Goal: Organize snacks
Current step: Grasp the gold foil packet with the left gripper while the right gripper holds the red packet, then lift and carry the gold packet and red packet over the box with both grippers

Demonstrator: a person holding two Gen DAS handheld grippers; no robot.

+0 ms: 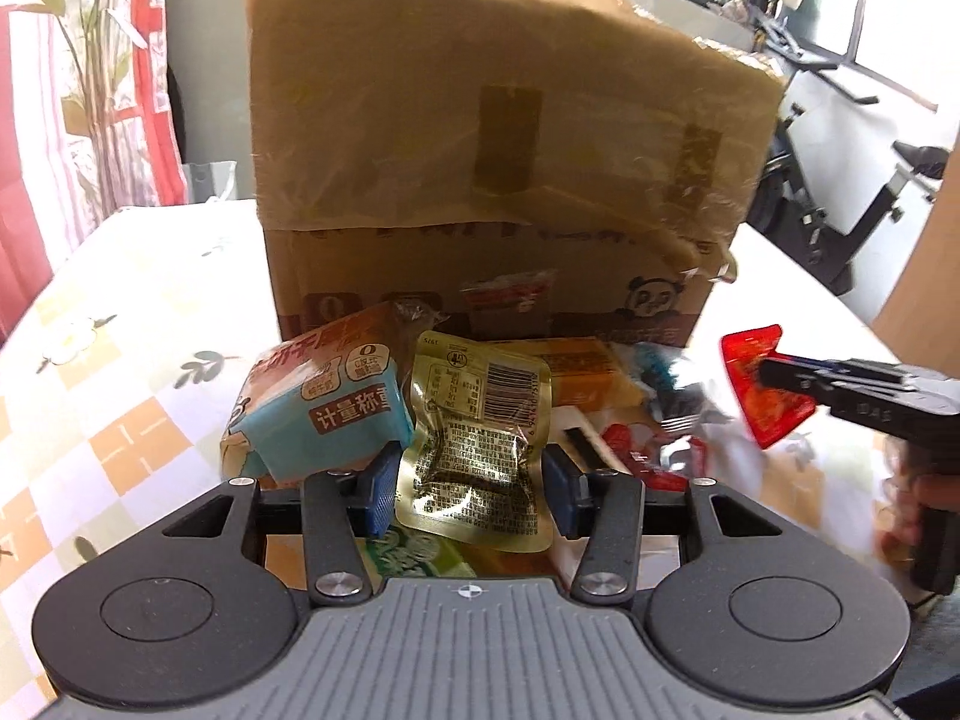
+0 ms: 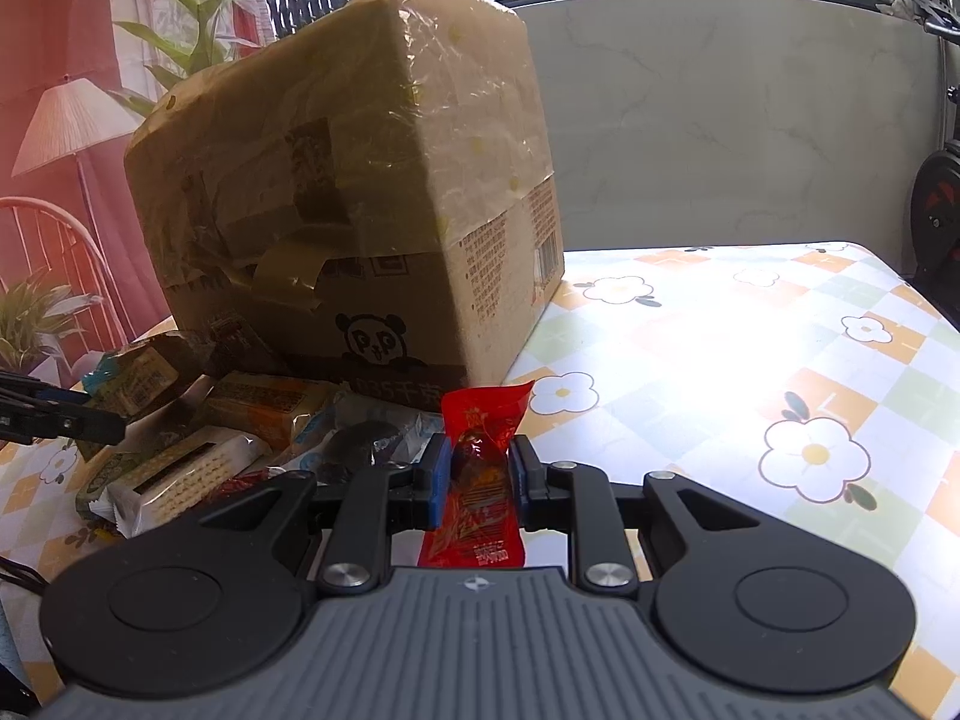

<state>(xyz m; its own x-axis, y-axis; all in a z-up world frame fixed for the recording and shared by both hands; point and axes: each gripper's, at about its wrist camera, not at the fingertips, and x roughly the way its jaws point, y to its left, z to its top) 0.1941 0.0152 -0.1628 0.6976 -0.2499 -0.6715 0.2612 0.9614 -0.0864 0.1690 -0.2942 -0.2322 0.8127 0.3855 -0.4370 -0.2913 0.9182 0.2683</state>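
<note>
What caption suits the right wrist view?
Right gripper holding a red snack packet beside a cardboard box.

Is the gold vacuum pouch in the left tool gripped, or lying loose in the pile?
Gripped. The gold pouch stands upright between the left tool's blue pads, both touching its edges, above the snack pile.

Box stands on the table, toward its far side. Snack pile lies on the table just before the box, touching its base. In the left wrist view, a pouch sits between the left gripper's fingers, a carton pack to its left. Right gripper, right of the pile, holds a sachet. Plant stands behind the table, left.
</note>
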